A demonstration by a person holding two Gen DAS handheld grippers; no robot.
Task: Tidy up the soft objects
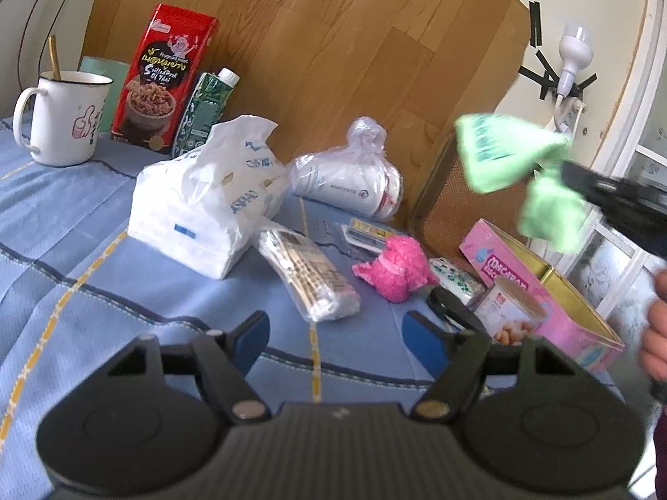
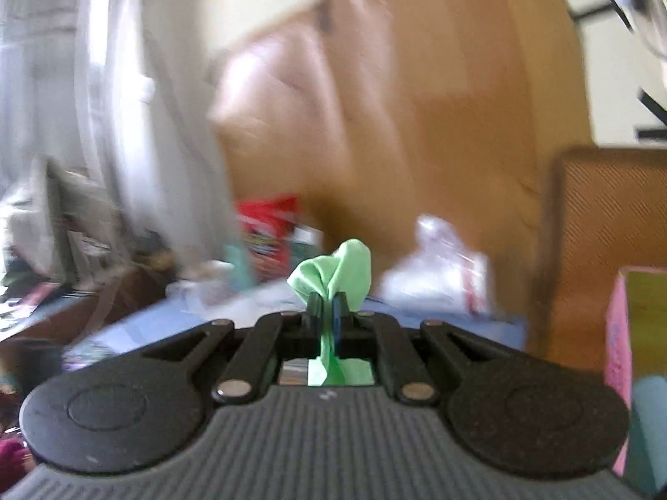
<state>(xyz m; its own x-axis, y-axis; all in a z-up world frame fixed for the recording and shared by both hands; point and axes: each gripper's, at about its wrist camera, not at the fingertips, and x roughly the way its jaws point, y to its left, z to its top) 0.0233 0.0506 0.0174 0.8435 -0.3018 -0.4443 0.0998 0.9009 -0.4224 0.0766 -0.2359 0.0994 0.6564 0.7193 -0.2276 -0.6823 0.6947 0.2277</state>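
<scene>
The right gripper (image 2: 327, 307) is clamped on a light green cloth (image 1: 512, 154) and holds it in the air above the pink box (image 1: 554, 291), which stands open at the right end of the blue tablecloth (image 1: 62, 250), probably because the box is where the soft things are to go. The left gripper (image 1: 333, 333) hangs with its jaws apart and nothing between them, pointed at the pink knitted toy (image 1: 396, 271) lying on the cloth near the box, likely the next soft thing. Readable writing is scarce: the red box (image 1: 162, 79) at the back says "Fragrant meat", and the printing on the white plastic bag (image 1: 208, 200) and the other packs is too blurred to read.
</scene>
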